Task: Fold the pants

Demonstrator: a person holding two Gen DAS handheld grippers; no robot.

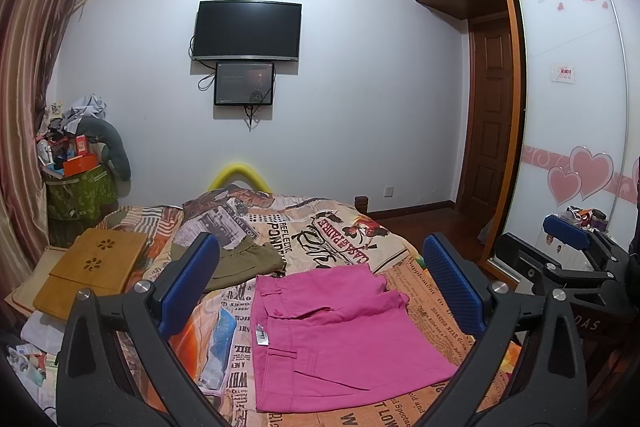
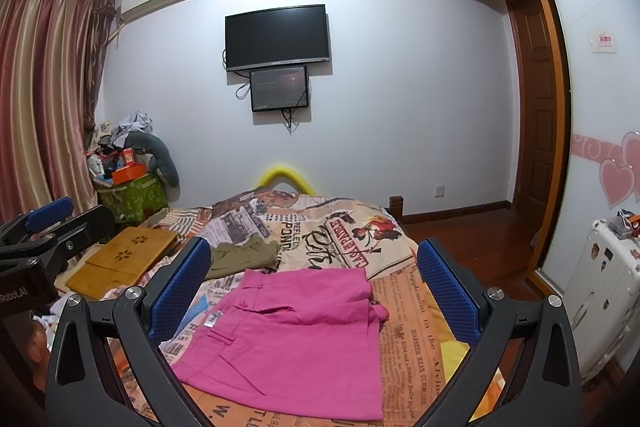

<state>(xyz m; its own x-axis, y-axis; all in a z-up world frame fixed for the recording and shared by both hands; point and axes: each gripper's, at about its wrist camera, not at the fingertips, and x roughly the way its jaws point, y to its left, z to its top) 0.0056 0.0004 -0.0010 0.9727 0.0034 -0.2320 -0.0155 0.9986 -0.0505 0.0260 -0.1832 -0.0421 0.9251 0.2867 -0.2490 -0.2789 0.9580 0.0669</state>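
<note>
Pink pants (image 1: pixel 336 339) (image 2: pixel 292 335) lie folded into a compact rectangle on the newspaper-print bedspread (image 1: pixel 344 227) (image 2: pixel 344 227), waistband toward the left. My left gripper (image 1: pixel 320 283) hovers open above them, nothing between its blue pads. My right gripper (image 2: pixel 314 283) is open too and holds nothing, above the same pants. The right gripper (image 1: pixel 568 235) shows at the right edge of the left wrist view, and the left gripper (image 2: pixel 48 215) at the left edge of the right wrist view.
Olive-green garment (image 1: pixel 244 263) (image 2: pixel 244 255) lies behind the pink pants. A wooden lap tray (image 1: pixel 96 267) (image 2: pixel 124 259) sits at the bed's left. A plastic-wrapped packet (image 1: pixel 220 343) lies left of the pants. Cluttered green basket (image 1: pixel 80 191), wardrobe (image 1: pixel 568 107), white suitcase (image 2: pixel 600 287).
</note>
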